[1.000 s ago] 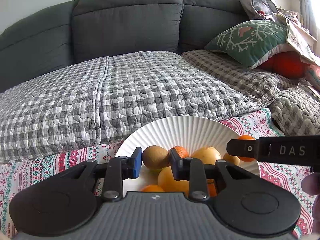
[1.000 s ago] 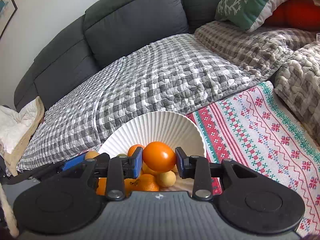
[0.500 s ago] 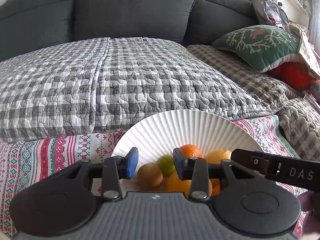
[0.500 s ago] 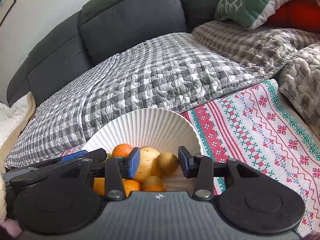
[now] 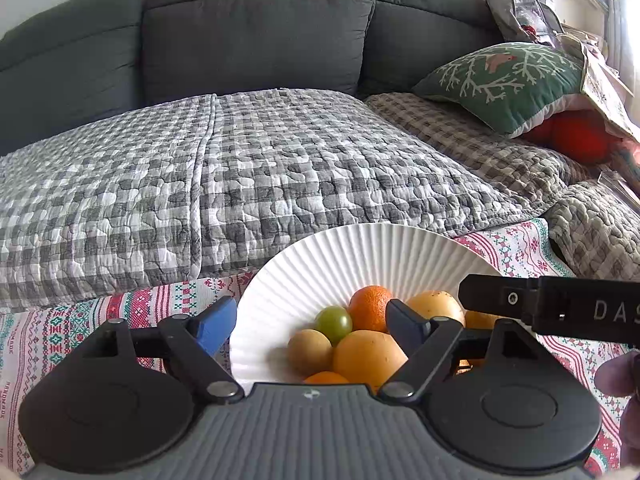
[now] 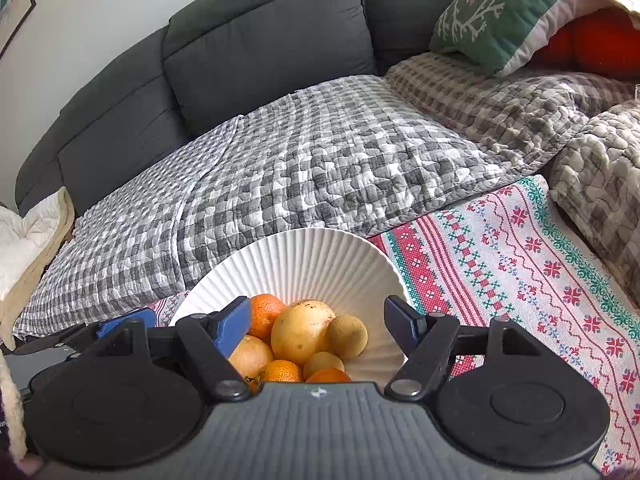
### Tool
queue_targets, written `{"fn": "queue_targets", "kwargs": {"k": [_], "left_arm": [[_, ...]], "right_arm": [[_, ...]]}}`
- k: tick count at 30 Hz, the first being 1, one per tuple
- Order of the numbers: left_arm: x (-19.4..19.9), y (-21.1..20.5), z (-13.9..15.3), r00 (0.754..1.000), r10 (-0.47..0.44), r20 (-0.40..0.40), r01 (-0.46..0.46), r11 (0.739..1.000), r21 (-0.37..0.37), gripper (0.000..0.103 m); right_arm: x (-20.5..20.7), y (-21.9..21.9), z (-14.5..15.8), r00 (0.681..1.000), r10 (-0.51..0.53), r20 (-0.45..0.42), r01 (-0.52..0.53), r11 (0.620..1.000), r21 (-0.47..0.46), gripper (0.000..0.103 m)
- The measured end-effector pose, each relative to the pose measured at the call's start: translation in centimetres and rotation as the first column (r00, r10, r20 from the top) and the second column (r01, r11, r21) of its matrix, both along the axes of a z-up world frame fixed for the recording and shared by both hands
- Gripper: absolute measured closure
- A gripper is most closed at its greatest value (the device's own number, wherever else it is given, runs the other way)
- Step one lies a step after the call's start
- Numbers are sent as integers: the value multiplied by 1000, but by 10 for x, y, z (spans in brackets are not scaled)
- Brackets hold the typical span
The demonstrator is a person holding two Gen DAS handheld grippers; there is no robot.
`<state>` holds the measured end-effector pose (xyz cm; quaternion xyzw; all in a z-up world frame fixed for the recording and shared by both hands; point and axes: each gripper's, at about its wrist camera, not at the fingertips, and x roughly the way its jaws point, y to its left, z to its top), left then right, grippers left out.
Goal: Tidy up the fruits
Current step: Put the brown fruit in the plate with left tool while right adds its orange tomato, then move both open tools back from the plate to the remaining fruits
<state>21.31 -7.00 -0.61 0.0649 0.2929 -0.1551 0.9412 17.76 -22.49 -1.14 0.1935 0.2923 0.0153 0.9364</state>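
Observation:
A white ribbed bowl [image 5: 360, 256] [image 6: 304, 260] sits on a patterned tablecloth and holds several fruits. In the left wrist view I see an orange [image 5: 370, 312], a green fruit [image 5: 334, 319], a small brown fruit [image 5: 309, 351] and a large yellow-orange fruit [image 5: 368, 356]. In the right wrist view I see a large yellow fruit [image 6: 302, 330], a small brown fruit [image 6: 348, 336] and mandarins [image 6: 266, 314]. My left gripper [image 5: 312, 326] is open and empty over the bowl. My right gripper [image 6: 318, 320] is open and empty over the bowl. The right gripper's finger [image 5: 552, 312] shows in the left view.
The red, green and white tablecloth [image 6: 500, 264] reaches to the right. A sofa with a grey checked quilt [image 5: 240, 168] lies behind the bowl. A green cushion [image 5: 500, 80] and a red one [image 5: 576, 136] rest at the right. A white blanket [image 6: 24, 232] lies far left.
Both grippers have opened wide. The left let go of the small brown fruit and the right let go of an orange; both fruits now lie in the bowl.

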Motion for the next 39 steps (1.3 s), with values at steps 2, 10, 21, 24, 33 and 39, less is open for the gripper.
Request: {"fn": "queue_targets", "kwargs": {"k": [2, 10, 21, 24, 33, 39], "left_arm": [[-8, -1, 4, 1000, -2, 8, 2, 1000, 21, 24], [-43, 16, 17, 999, 35, 11, -35, 999, 38, 11], [-100, 31, 25, 997, 70, 14, -70, 996, 58, 10], [-114, 34, 23, 997, 76, 6, -76, 996, 47, 10], [-150, 39, 18, 997, 81, 0, -81, 995, 65, 10], [-168, 49, 14, 996, 91, -4, -90, 994, 55, 10]], "right_arm": [[-4, 2, 3, 1000, 5, -7, -5, 1000, -10, 27], [-27, 0, 19, 999, -13, -34, 12, 999, -43, 13], [-75, -5, 22, 992, -43, -117, 34, 997, -75, 3], [-88, -2, 18, 990, -28, -136, 14, 994, -106, 3], [-117, 7, 12, 986, -18, -166, -7, 988, -151, 2], [-133, 11, 6, 986, -40, -161, 9, 983, -184, 1]]}}
